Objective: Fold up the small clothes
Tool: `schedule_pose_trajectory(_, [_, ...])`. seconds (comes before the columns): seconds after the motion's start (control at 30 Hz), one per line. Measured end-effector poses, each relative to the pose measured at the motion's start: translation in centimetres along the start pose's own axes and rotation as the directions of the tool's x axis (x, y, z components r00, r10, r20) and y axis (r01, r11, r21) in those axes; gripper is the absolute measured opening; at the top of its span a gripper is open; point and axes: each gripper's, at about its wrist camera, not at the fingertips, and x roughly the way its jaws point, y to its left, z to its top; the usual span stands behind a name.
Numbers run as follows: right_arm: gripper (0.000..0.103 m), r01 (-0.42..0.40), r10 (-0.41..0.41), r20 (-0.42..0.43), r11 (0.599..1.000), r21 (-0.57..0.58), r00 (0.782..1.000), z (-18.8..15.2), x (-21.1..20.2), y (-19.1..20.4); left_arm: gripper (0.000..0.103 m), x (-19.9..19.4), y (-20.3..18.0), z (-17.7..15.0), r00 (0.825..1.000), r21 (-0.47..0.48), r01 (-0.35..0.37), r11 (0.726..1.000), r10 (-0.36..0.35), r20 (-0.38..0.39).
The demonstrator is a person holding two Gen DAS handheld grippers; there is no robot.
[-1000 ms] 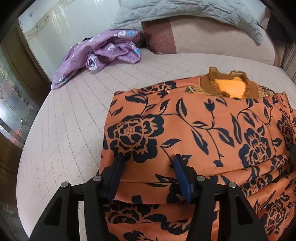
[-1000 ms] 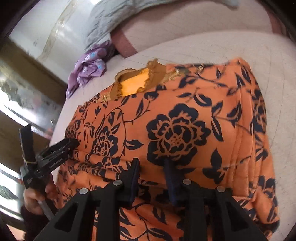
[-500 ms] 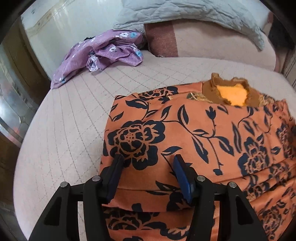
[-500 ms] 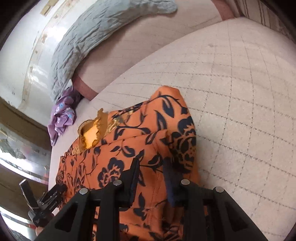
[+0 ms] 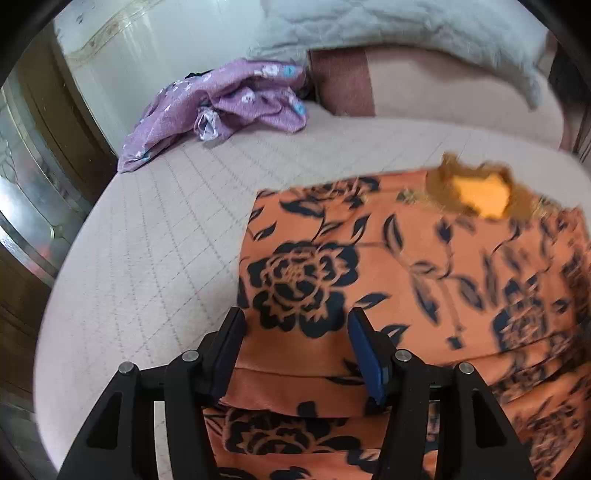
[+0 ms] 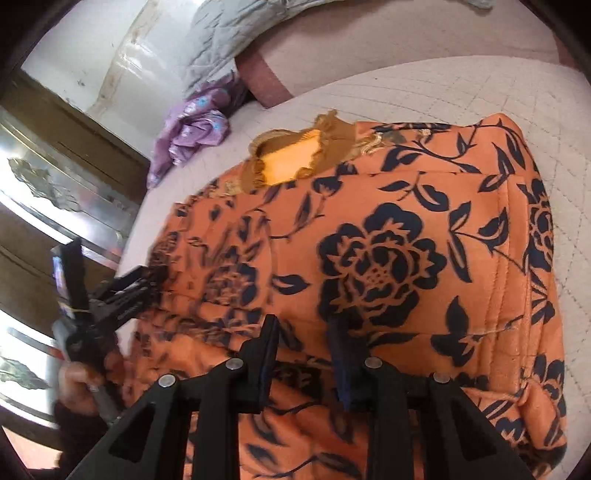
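Note:
An orange garment with black flowers (image 5: 406, 273) lies folded on the pink quilted bed (image 5: 159, 236), its brown collar (image 5: 476, 188) at the far end. My left gripper (image 5: 295, 332) is open, its fingers spread over the garment's near left folded edge. In the right wrist view the same garment (image 6: 376, 258) fills the middle, collar (image 6: 295, 158) far. My right gripper (image 6: 306, 328) is open, narrower, over the near folded edge. The left gripper (image 6: 147, 280) shows at the garment's left side, held by a hand.
A purple flowered garment (image 5: 221, 103) lies crumpled at the bed's far left, also in the right wrist view (image 6: 195, 136). A grey quilted blanket (image 5: 406, 29) and a pink pillow (image 5: 424, 99) lie at the head. A mirrored wooden cabinet (image 6: 55, 192) stands left of the bed.
The left gripper has pulled back a little along the garment's left edge. The right wrist view swung away toward the bed's right side, then back over the garment's near edge.

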Motion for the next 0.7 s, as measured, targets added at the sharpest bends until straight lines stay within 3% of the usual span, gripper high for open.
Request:
schedule_pose_trajectory(0.07, [0.03, -0.029, 0.029, -0.004, 0.999, -0.017, 1.0, 0.0, 0.2, 0.4, 0.059, -0.1, -0.4, 0.1, 1.0, 0.012, 0.015, 1.0, -0.015, 0.006])
schedule_pose_trajectory(0.13, [0.03, -0.009, 0.007, -0.061, 1.0, -0.025, 0.998, -0.3, 1.9, 0.7, 0.059, 0.8, -1.3, -0.2, 1.0, 0.059, -0.015, 0.998, 0.016, -0.022])
schedule_pose_trajectory(0.23, [0.031, -0.009, 0.008, -0.064, 1.0, -0.02, 0.998, -0.6, 1.9, 0.6, 0.059, 0.9, -2.1, -0.6, 0.999, 0.116, -0.05, 0.992, 0.052, -0.012])
schedule_pose_trajectory(0.37, [0.03, -0.044, 0.044, -0.028, 0.999, 0.001, 0.999, -0.1, 0.4, 0.7, 0.059, -0.1, -1.1, -0.2, 0.999, 0.037, 0.037, 0.999, -0.037, 0.0])
schedule_pose_trajectory(0.47, [0.03, -0.025, 0.026, -0.043, 0.999, 0.027, 0.999, -0.2, 0.8, -0.1, 0.059, 0.8, -1.5, -0.5, 0.999, 0.064, 0.002, 0.998, 0.0, -0.035])
schedule_pose_trajectory(0.57, [0.031, -0.024, 0.027, -0.068, 0.999, 0.044, 0.997, -0.5, 1.2, -0.5, 0.059, 0.8, -2.0, -0.7, 1.0, 0.096, -0.023, 0.995, 0.025, -0.016])
schedule_pose_trajectory(0.7, [0.031, -0.003, 0.004, -0.021, 1.0, 0.026, 1.0, -0.1, 0.0, 0.0, 0.059, -0.1, -1.1, -0.2, 1.0, 0.04, 0.001, 0.999, -0.002, 0.011])
